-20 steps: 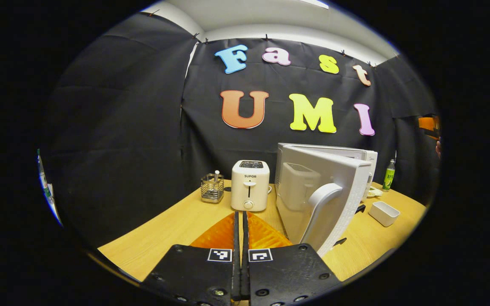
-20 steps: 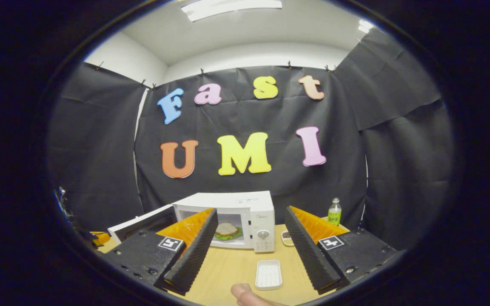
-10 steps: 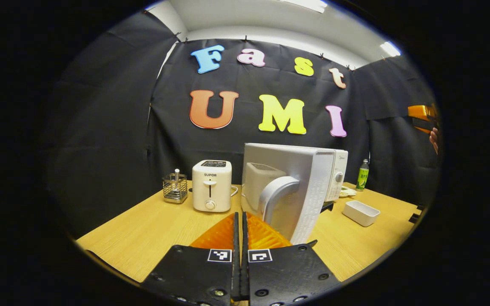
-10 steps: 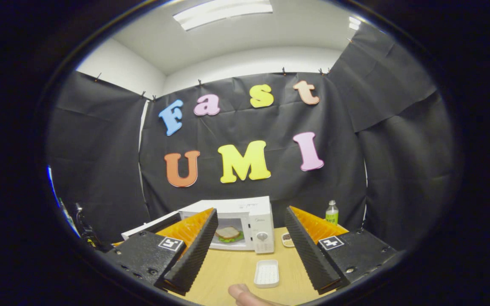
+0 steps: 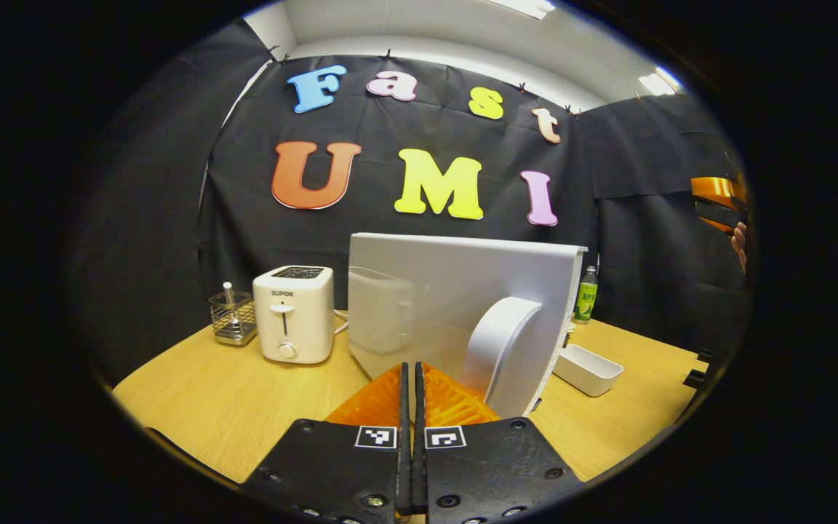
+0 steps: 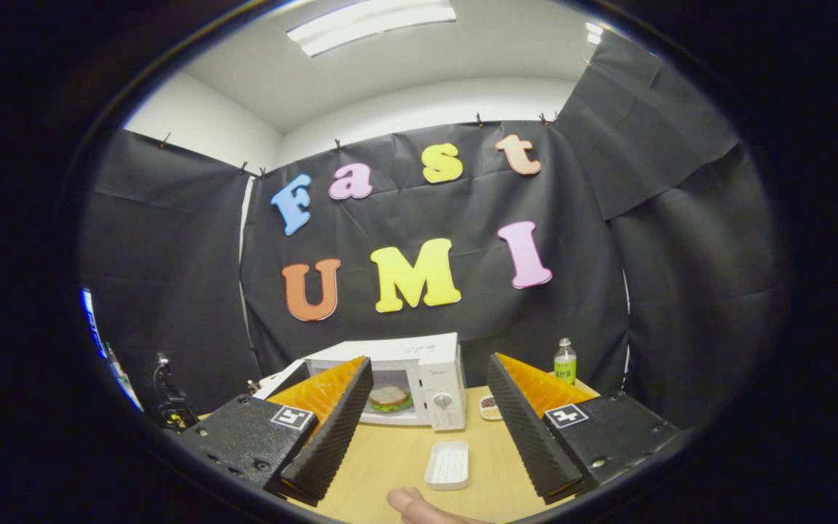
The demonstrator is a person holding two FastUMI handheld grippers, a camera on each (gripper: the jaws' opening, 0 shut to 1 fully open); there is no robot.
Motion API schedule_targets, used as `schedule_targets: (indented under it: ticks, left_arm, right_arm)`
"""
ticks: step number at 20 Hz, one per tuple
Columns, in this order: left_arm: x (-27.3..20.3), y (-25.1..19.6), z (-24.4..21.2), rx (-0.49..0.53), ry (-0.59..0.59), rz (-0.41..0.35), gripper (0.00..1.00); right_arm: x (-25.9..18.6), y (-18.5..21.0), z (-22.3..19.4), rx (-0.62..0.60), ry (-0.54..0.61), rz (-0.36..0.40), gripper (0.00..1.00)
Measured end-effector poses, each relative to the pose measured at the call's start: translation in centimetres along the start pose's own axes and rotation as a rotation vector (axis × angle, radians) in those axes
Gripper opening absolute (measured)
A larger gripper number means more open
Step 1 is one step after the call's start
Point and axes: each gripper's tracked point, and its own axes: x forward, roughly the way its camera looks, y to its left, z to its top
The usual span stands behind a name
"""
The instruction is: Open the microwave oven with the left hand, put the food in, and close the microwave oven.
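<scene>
Left gripper view: left gripper [image 5: 410, 378] low at centre, its two fingers pressed flat together with nothing between them. Just beyond the tips stands the microwave door [image 5: 455, 306], swung partly toward closing, its outer face turned to the camera. The curved door handle [image 5: 495, 342] sits just right of the fingertips; contact with it cannot be judged. The door hides the oven cavity and the food from this side. Left of the door on the wooden table [image 5: 244, 407]: a white toaster [image 5: 294, 313] and, beside it, a wire holder [image 5: 230, 319] with a utensil standing in it. Right of the door: a white rectangular dish [image 5: 586, 369] and, further back, a green bottle [image 5: 585, 295]. At the far right edge, part of the other gripper with a hand [image 5: 739, 244] on it, held high and well apart from the door.

Right gripper view: right gripper [image 6: 426, 407] with jaws spread wide, holding nothing. Between the fingers, across the table, the microwave [image 6: 397, 378] is seen from the front, cavity still open to view. The sandwich [image 6: 388, 397] lies inside it on the oven floor. The control panel is at the oven's right side. The white dish [image 6: 448, 464] lies in front of the oven; the bottle [image 6: 564, 362] stands to the right by the wall. A fingertip [image 6: 415, 504] shows at the bottom edge.
</scene>
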Motion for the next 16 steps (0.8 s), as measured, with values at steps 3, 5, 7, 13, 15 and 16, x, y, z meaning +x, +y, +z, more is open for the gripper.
schedule_targets:
  ticks: [3,5,7,13,15,16]
  left_arm:
    - [2.7,-1.6,0.3,-0.026,-0.015,-0.025,0.0]
    - [4.7,-2.4,0.6,-0.052,-0.027,-0.034,0.0]
    - [6.6,-3.4,0.6,-0.069,-0.026,-0.049,0.0]
    - [12.1,-6.2,1.4,-0.056,-0.028,-0.059,0.0]
    - [14.0,-7.2,1.8,-0.05,-0.029,-0.064,0.0]
    - [15.1,-7.7,1.8,-0.047,-0.026,-0.065,0.0]
  right_arm:
    - [0.4,-1.4,-0.6,0.011,-0.001,-0.002,0.91]
    - [0.8,-2.0,-1.0,0.015,-0.002,0.015,0.91]
    - [1.3,-2.9,-1.6,0.019,0.008,0.021,0.91]
    - [3.8,-5.3,-3.4,0.025,0.028,0.026,0.91]
    - [4.7,-6.5,-3.9,0.016,0.033,0.021,0.91]
    - [5.2,-7.1,-4.3,0.013,0.037,0.018,0.91]
